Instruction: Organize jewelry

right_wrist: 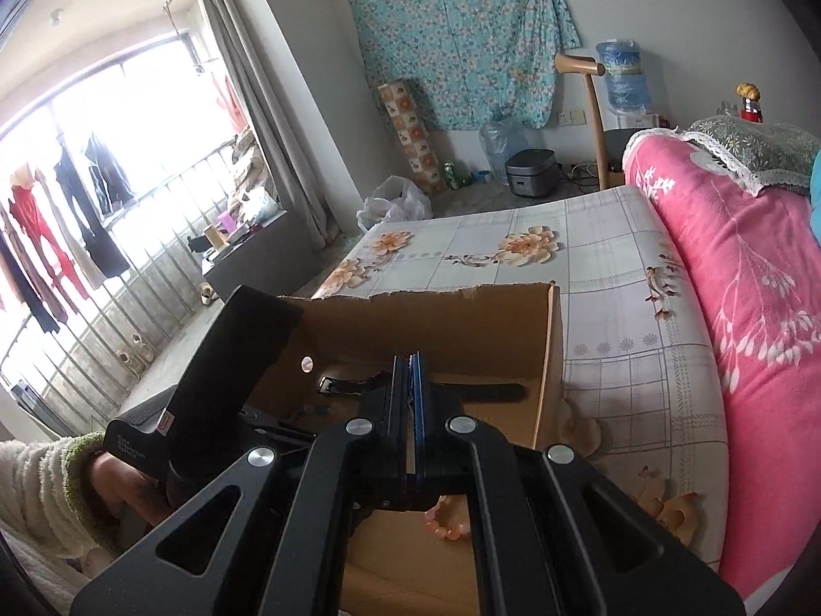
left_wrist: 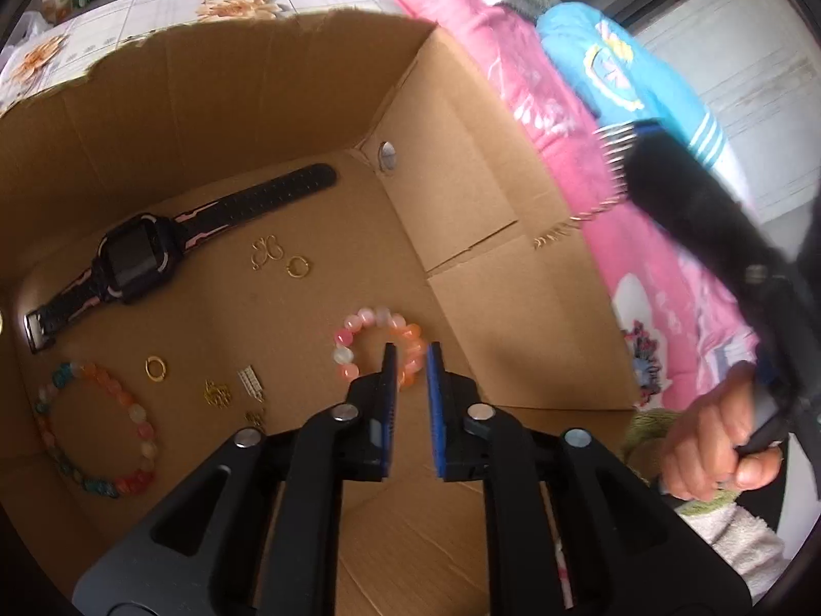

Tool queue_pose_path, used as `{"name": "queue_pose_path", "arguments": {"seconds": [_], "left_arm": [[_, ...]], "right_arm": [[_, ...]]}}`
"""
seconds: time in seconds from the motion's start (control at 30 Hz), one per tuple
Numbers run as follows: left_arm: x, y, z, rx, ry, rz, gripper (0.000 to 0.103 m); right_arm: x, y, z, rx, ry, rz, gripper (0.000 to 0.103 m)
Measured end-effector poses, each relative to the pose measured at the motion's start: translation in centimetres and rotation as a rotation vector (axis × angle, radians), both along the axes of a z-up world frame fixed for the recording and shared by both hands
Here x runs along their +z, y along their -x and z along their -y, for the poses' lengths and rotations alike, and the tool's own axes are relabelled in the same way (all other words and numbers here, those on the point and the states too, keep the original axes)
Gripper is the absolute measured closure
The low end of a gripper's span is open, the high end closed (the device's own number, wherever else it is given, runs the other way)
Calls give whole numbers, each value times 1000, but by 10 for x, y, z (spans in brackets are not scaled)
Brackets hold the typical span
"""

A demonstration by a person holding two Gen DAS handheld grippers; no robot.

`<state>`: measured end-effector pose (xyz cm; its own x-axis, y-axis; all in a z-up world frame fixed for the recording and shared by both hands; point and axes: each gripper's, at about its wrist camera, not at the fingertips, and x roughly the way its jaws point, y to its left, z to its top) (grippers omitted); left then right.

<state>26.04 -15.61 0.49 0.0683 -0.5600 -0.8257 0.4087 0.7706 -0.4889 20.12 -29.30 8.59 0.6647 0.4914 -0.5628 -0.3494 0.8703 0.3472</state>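
while the left gripper (left_wrist: 410,354) is being pointed down into the cardboard box (left_wrist: 215,102), its jaws are standing slightly spread, with nothing pinched between the blue pads. the pink and orange bead bracelet (left_wrist: 359,344) is lying on the box floor just beyond the fingertips, its near side being crossed by the tip of the left-hand jaw, though whether that tip is touching the beads cannot be told. further out and to the left of the jaws, a black watch (left_wrist: 128,262) is lying strap outstretched, with small gold rings (left_wrist: 297,266) between it and the bracelet; a longer multicoloured bead strand (left_wrist: 92,436) is curled well off to the left, beside a few gold charms (left_wrist: 218,394).

the right gripper (right_wrist: 409,374) is being held above the near edge of the box with its jaws pressed together on nothing that can be seen. in the left wrist view a thin silvery chain appears to be hanging near its blurred tip (this cannot be made out clearly enough to say it is held).

the step in hand is judged to be the approach to the bead bracelet, no grasp being made yet. the next move is likely calling for the left jaws to be brought down astride one side of the beaded loop and closed gently, since round beads are liable to roll or slip out of a shallow pinch.
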Motion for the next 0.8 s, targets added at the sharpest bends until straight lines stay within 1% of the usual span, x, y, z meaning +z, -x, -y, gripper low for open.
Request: {"name": "queue_pose_path", "arguments": {"seconds": [0.03,0.1,0.2,0.23,0.27,0.3,0.33,0.4,0.43,0.47,0.5,0.57,0.6,0.67,0.73,0.8], "left_arm": [[5,3,-5,8,24,6,83],[18,11,-20,33,61,39,81],[33,23,-46,83,97,107,70],[38,30,-59,120,91,148,64],[42,36,-70,157,69,191,62],[44,41,-78,186,47,221,62],[46,48,-89,217,24,257,61],[48,58,-102,246,13,279,59],[50,64,-108,251,20,283,56],[52,68,-113,256,27,289,50],[55,74,-118,261,32,302,47],[60,85,-126,266,19,342,40],[61,87,-127,267,7,359,38],[64,95,-130,272,-24,396,34],[66,98,-133,289,-42,418,34],[69,105,-146,331,-47,444,32]], "right_arm": [[0,-2,-2,10,-2,-14,101],[0,-5,-7,28,2,-44,101],[-6,-17,-21,60,40,-126,101],[-12,-24,-29,80,62,-174,101],[-16,-30,-34,90,79,-207,101],[-21,-35,-38,90,99,-234,101],[-29,-43,-46,100,137,-283,101],[-38,-52,-57,119,174,-334,101],[-45,-58,-67,132,215,-371,101],[-50,-62,-73,142,240,-393,101],[-56,-66,-81,143,272,-416,101],[-64,-71,-90,144,325,-444,99],[-68,-73,-93,138,346,-453,98],[-67,-71,-93,117,356,-450,89],[-57,-64,-87,79,346,-412,85],[-34,-49,-74,30,313,-340,84]]}}
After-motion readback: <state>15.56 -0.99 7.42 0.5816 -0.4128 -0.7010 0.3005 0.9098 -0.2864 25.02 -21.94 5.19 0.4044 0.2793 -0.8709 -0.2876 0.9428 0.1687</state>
